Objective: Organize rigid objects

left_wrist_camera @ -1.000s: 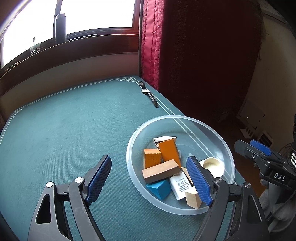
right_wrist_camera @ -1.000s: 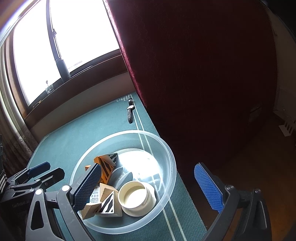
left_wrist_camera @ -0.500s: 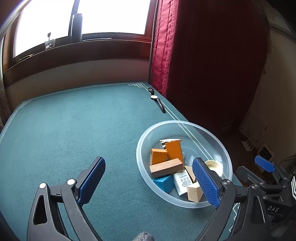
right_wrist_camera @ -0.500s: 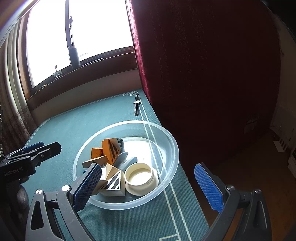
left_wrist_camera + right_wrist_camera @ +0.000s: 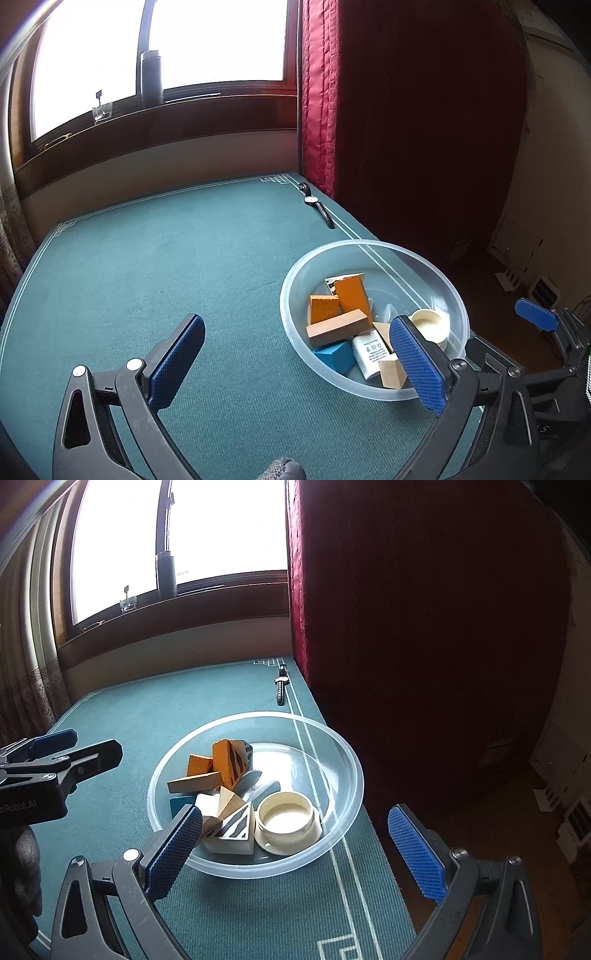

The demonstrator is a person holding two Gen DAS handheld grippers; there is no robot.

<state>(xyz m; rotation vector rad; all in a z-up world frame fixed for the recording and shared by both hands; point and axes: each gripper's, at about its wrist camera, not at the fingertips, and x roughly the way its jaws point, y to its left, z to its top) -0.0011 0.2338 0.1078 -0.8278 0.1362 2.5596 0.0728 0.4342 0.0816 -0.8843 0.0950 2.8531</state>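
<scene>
Holding nothing, the left gripper [image 5: 293, 363] has just spread its jaws wide; the right gripper [image 5: 295, 849] stands equally open. Blocks sit in the clear plastic bowl [image 5: 347, 760] on the green counter [image 5: 147, 266]. Advisable: withdraw clear of the rim.

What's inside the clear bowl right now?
The clear bowl holds two orange blocks, a tan wooden bar, a blue block, a striped wedge, a white box and a cream jar. Anything beneath the pile is covered.
</scene>
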